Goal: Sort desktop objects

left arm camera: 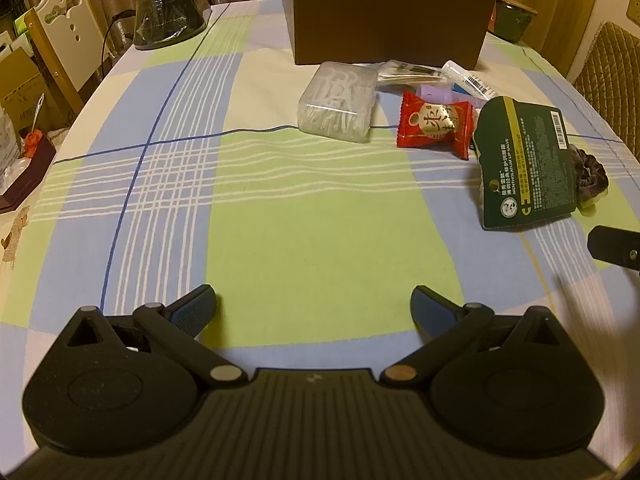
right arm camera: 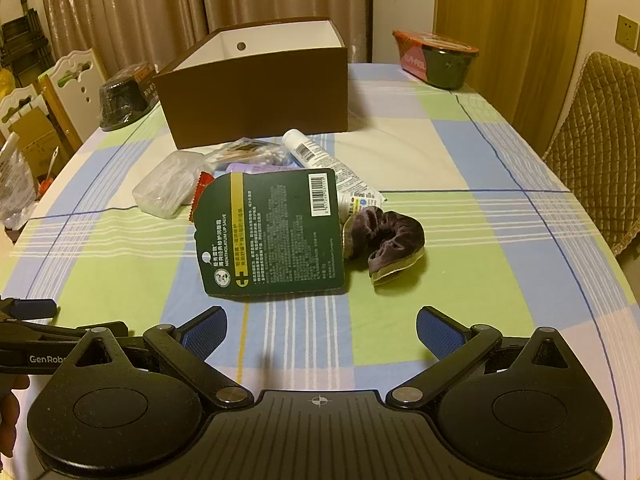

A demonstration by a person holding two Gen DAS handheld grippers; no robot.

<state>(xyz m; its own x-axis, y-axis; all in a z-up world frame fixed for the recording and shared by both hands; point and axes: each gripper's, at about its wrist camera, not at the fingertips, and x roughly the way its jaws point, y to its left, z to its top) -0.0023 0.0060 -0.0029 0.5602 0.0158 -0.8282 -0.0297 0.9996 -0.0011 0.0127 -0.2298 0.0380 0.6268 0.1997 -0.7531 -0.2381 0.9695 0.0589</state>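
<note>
So we're hovering both tools over the bench (right arm camera: 500, 160) with nothing picked up yet, the left gripper (left arm camera: 314, 312) and right gripper (right arm camera: 320, 334) both sitting with jaws wide and empty. We're guessing the brown box (right arm camera: 256, 104) is the drop spot; its inside is looking white, and we can't see the bottom, so no telling if anything's in there. The clutter is lying just in front of it. We're thinking the green lip-salve card (right arm camera: 272, 236) goes first: it's leaning on the pile, so we'd pinch its raised edge. After that the clear plastic case (left arm camera: 338, 102), the dark scrunchie (right arm camera: 394, 240), then the red candy (left arm camera: 434, 122).
</note>
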